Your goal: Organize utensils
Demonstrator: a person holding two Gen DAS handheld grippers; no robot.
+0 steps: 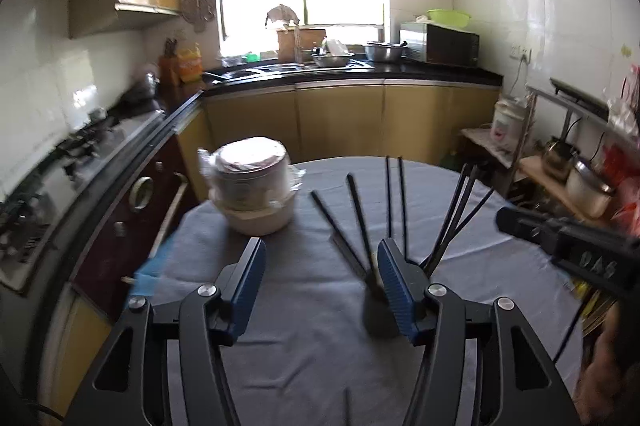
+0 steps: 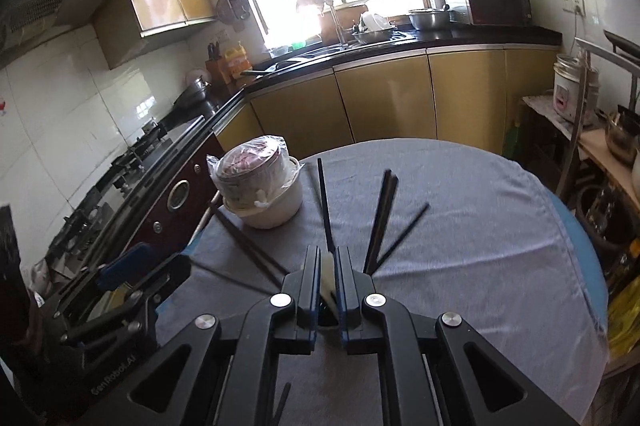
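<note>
My left gripper hangs spread wide over the grey tablecloth, nothing between its blue pads. Just beside its right finger stands a dark utensil holder with black chopsticks fanning up and out of it, away from me. Ahead to the left sits a stack of plastic-wrapped containers. My right gripper has its pads drawn close together, pinching the pale end of a single black chopstick that points straight ahead. More chopsticks splay out just right of its tips, others lie to the left on the cloth. The holder itself is hidden below the fingers there.
</note>
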